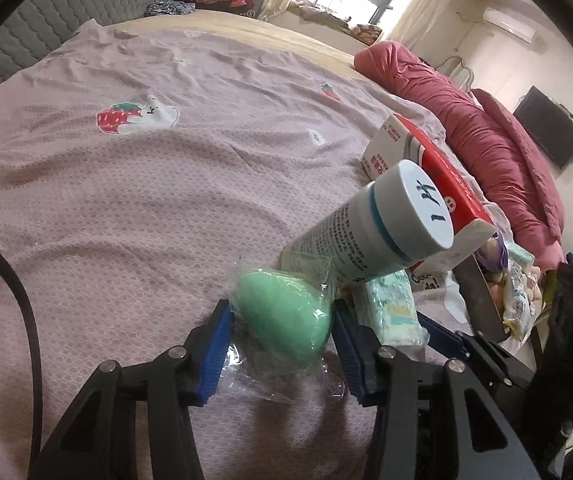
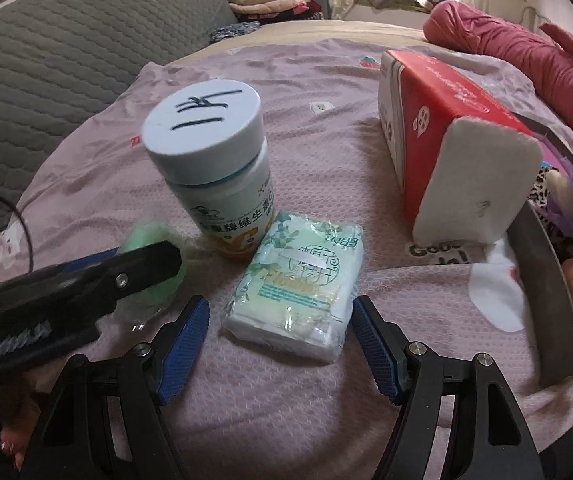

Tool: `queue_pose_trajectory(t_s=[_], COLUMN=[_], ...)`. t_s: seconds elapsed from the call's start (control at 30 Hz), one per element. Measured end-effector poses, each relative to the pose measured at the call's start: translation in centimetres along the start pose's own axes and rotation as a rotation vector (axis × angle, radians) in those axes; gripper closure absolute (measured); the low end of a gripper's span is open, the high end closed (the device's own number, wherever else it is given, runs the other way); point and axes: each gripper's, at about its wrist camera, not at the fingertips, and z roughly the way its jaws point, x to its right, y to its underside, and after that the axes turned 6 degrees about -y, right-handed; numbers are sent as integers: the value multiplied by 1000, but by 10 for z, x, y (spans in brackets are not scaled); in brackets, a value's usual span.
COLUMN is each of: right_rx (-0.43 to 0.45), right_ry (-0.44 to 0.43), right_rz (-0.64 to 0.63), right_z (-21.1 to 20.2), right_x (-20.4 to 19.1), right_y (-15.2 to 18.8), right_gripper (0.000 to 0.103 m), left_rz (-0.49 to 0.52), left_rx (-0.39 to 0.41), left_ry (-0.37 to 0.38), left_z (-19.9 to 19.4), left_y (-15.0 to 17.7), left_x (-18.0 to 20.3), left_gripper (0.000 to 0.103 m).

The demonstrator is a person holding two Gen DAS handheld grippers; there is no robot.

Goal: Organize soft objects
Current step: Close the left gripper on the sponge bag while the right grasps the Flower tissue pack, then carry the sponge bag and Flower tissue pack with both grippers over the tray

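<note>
A green egg-shaped sponge (image 1: 278,300) in clear wrap lies on the pink bedsheet (image 1: 126,200). My left gripper (image 1: 280,320) is shut on it, blue pads pressing both sides. From the right wrist view the same sponge (image 2: 146,236) shows behind the left gripper's black finger (image 2: 146,264). A pale green tissue pack (image 2: 302,280) lies flat between the fingers of my right gripper (image 2: 279,306). That gripper is open, with gaps between the pads and the pack.
A white-capped bottle (image 2: 214,160) stands just behind the sponge and the pack. A red and white tissue box (image 2: 446,128) sits to the right. A grey bin (image 2: 546,280) with soft items is at the right edge. A red quilt (image 1: 486,128) lies beyond.
</note>
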Motion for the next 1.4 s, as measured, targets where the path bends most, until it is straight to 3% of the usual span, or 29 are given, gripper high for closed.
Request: queue_pose_trajectory(t_s=[0.23, 0.3, 0.4, 0.77, 1.13, 1.4], right_rx=[20, 28, 22, 42, 179, 307], right_ry=[38, 31, 8, -19, -60, -64], right_rz=[34, 35, 45, 43, 66, 61], right_z=[8, 7, 6, -19, -83, -131], right_x=[9, 11, 17, 26, 37, 45], right_y=[-4, -6, -6, -5, -9, -11], right_gripper=[29, 41, 44, 46, 46, 46], left_rz=[30, 29, 26, 37, 76, 160], left_rx=[2, 2, 6, 32, 82, 154], left_ry=[-10, -12, -14, -43, -77, -93], left_z=[0, 0, -1, -12, -48, -87], left_y=[1, 2, 1, 5, 13, 19], left_x=[4, 4, 4, 8, 33, 71], left_gripper=[53, 53, 53, 53, 53, 53])
